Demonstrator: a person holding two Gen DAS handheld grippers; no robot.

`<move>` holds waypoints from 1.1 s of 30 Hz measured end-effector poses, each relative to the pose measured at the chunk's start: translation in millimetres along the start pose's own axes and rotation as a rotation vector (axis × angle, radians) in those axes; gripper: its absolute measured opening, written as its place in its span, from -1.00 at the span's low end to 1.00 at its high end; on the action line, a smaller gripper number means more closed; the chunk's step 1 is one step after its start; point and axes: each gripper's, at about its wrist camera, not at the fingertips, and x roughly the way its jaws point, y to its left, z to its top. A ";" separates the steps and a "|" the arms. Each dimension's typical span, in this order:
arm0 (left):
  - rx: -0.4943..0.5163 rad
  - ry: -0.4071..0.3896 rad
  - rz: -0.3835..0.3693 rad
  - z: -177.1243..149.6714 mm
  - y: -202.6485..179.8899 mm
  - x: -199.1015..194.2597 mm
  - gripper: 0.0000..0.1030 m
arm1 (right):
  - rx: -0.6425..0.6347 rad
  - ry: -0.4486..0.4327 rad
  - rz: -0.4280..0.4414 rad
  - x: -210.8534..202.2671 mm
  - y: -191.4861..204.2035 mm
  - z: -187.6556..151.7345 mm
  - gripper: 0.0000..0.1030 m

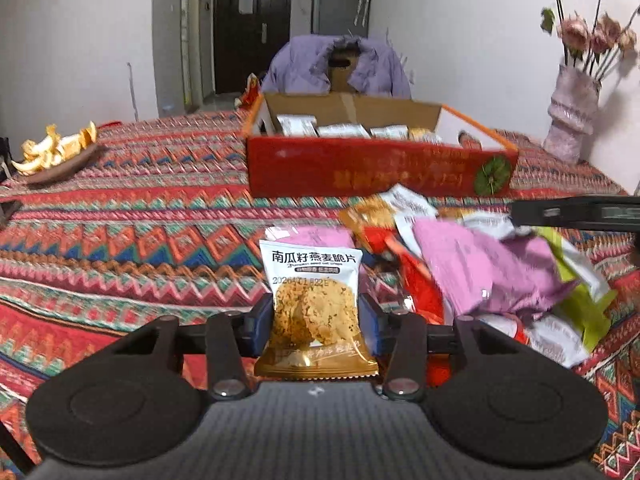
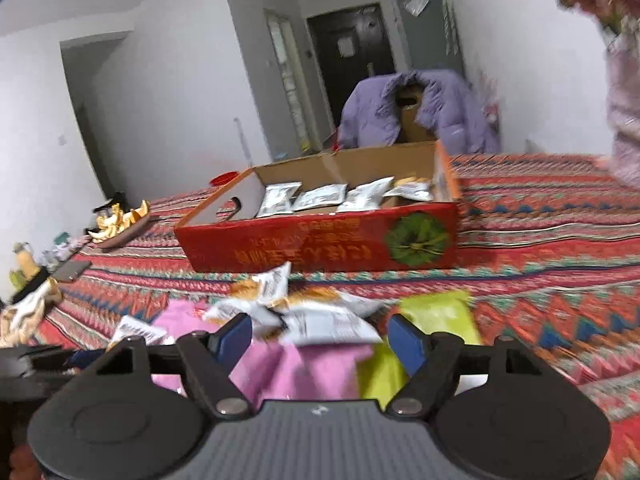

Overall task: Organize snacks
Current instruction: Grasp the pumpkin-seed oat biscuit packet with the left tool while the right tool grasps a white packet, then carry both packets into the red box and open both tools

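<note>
Left gripper (image 1: 316,316): your blue pads clamp both side edges of the oat crisp packet (image 1: 314,304), which stands upright between them; the gripper tilts down toward the patterned tablecloth (image 1: 140,216).
Oat crisp packet: held on your side of the red box (image 1: 376,168), well short of it and left of the loose pile.
Right gripper (image 2: 320,340): your jaws stand apart over the snack pile (image 2: 304,320), pressing on nothing; the view is blurred.
Snack pile: pink, white and green packets heaped just in front of the red box.
Red box: open top, white packets (image 2: 320,196) lined up inside.
Orange peels (image 1: 52,148): well left of the red box.
</note>
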 end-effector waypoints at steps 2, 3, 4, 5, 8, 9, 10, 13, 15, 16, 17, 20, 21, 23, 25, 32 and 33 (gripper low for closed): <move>-0.015 -0.014 0.015 6.8 8.2 -5.3 -0.12 | -0.014 0.053 -0.005 23.7 -1.5 8.0 0.43; -0.025 -0.020 0.027 10.7 12.8 -6.5 -0.12 | -0.020 0.091 -0.021 34.7 -1.3 10.6 0.43; -0.032 -0.026 0.037 13.8 16.4 -7.1 -0.12 | -0.033 0.108 -0.030 41.5 0.2 10.8 0.43; -0.036 -0.031 0.048 16.7 19.7 -6.6 -0.12 | -0.044 0.118 -0.034 44.8 1.4 8.4 0.43; -0.043 -0.033 0.062 23.1 25.1 -0.8 -0.12 | -0.023 0.132 -0.041 47.0 -1.3 2.1 0.20; -0.046 -0.032 0.057 24.1 25.3 1.1 -0.12 | -0.013 0.127 -0.044 44.5 -4.2 0.8 0.19; -0.048 -0.031 0.049 24.7 24.6 2.5 -0.12 | 0.002 0.116 -0.048 39.5 -6.6 0.2 0.19; -0.040 -0.029 0.016 26.9 18.0 3.8 -0.14 | 0.007 0.094 -0.075 19.6 -8.8 0.6 0.19; -0.028 -0.039 -0.007 27.2 12.0 -1.1 -0.14 | -0.013 0.078 -0.103 2.3 -7.7 0.0 0.19; -0.023 -0.047 -0.017 27.1 8.4 -4.7 -0.14 | -0.025 0.068 -0.120 -8.7 -6.8 -1.6 0.19; -0.020 -0.055 -0.026 27.1 5.2 -9.2 -0.14 | -0.033 0.058 -0.131 -20.0 -6.0 -3.7 0.18; -0.009 -0.079 -0.052 23.5 -5.2 -25.8 -0.14 | -0.040 0.028 -0.137 -53.9 -0.2 -14.3 0.18; -0.005 -0.085 -0.058 21.4 -8.0 -30.9 -0.14 | -0.046 0.022 -0.138 -64.4 2.3 -18.7 0.18; -0.002 -0.096 -0.070 15.3 -13.7 -43.2 -0.14 | -0.057 0.010 -0.137 -82.5 6.9 -26.4 -0.27; -0.004 -0.104 -0.079 10.3 -18.0 -53.8 -0.14 | -0.052 -0.003 -0.130 -96.4 9.1 -33.6 -0.89; 0.000 -0.130 -0.073 -5.1 -22.8 -79.8 -0.13 | -0.067 -0.002 -0.147 -119.7 9.2 -59.4 -0.46; -0.001 -0.129 -0.071 -6.7 -21.8 -81.9 -0.13 | -0.066 0.004 -0.142 -122.5 8.6 -63.6 -0.12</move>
